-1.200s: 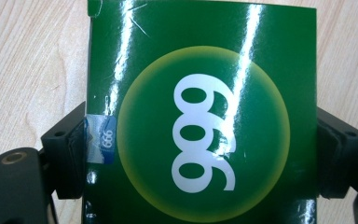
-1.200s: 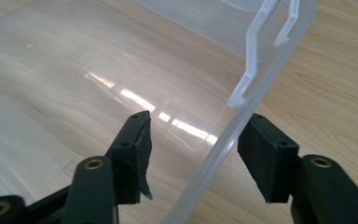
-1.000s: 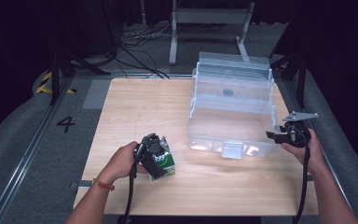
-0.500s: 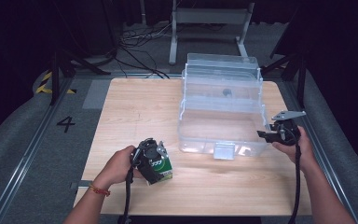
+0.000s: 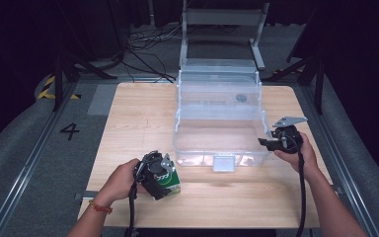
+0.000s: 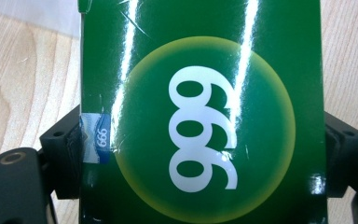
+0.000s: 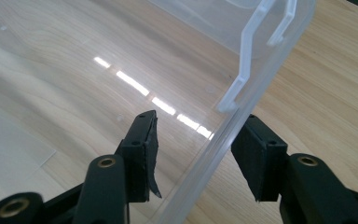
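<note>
Straddling clear bin (image 7: 242, 88) wall, right gripper (image 7: 200, 154) unclamped.

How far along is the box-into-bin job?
Done: the left tool is shut on the green box, which sits low over the table. In hand: the right tool straddles the clear bin's wall, pads not pressing. Left: the box is not yet inside the bin.
</note>
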